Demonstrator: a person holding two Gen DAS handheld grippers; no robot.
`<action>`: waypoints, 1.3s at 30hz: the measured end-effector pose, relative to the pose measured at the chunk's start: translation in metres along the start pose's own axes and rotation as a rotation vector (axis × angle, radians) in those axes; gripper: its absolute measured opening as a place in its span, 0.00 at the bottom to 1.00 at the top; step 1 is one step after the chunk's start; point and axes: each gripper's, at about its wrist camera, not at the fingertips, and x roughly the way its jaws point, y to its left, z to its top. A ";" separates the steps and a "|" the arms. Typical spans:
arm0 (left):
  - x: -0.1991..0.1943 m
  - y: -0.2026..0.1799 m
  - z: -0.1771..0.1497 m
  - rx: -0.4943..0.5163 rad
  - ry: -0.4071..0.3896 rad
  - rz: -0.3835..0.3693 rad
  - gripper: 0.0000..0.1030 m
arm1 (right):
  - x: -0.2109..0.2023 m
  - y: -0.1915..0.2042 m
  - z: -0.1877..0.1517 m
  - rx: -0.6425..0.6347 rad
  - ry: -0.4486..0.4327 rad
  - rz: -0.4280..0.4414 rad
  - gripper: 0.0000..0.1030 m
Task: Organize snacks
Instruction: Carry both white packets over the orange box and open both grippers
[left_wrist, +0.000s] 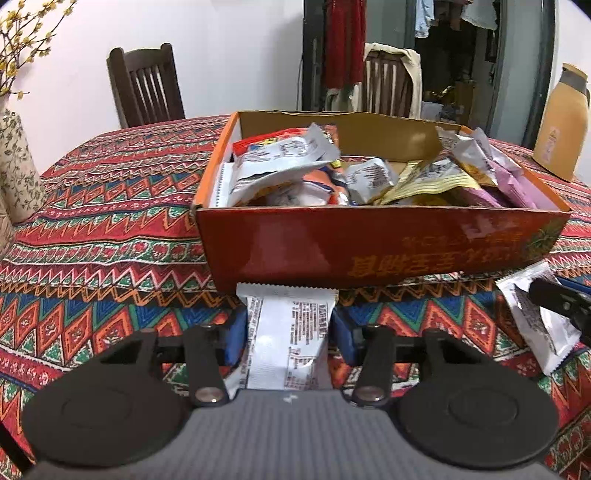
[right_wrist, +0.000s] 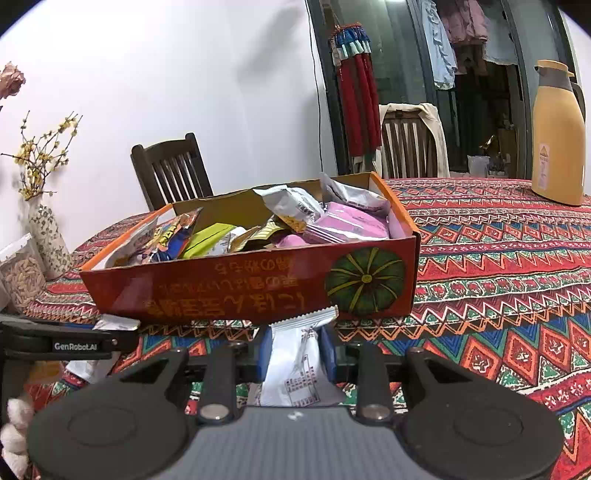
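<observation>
Snack box (left_wrist: 369, 247) sits on the patterned tablecloth (left_wrist: 110, 229), open top, orange-red cardboard with a green pumpkin print (right_wrist: 365, 280) on the near wall. It's piled with snack packets (left_wrist: 280, 162): white and orange ones on the left side, gold in the middle, purple packets (right_wrist: 347, 225) at the right end.

Left gripper (left_wrist: 288, 332): blue pads closed against both sides of a white snack packet (left_wrist: 286, 339), printed text side up. The packet's crimped far end reaches the base of the box's near wall; can't tell if it touches.

Right gripper (right_wrist: 297, 354): fingers pinched narrow on a second white packet (right_wrist: 295, 365), its crimped top edge sticking up tilted in front of the box wall, just below the pumpkin print. Same packet shows in the left wrist view at the right edge (left_wrist: 535, 321), with the right gripper's black finger over it.

Both grippers are at the near side of the box, left one toward its left-centre, right one toward its right end. The left unit's black body, labelled GenRobot.AI, shows at the left of the right wrist view.

Around it: yellow thermos jug (right_wrist: 557, 136) on the table at far right, well apart from the box. Floral vase (right_wrist: 48, 240) with yellow-flowered twigs at far left, clear container of grain-like stuff (right_wrist: 20, 273) beside it. Two dark wooden chairs (left_wrist: 146, 85) behind the table; the right one has a cream garment (left_wrist: 410, 74) draped on it.
</observation>
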 end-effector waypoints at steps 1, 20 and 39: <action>-0.001 -0.001 0.000 0.004 -0.001 0.003 0.46 | 0.000 0.000 0.000 0.000 -0.002 0.000 0.27; -0.064 -0.032 0.005 0.032 -0.121 -0.094 0.44 | -0.022 0.007 0.003 -0.030 -0.107 0.034 0.27; -0.091 -0.050 0.080 -0.051 -0.299 -0.118 0.44 | -0.035 0.007 0.081 -0.038 -0.294 0.030 0.27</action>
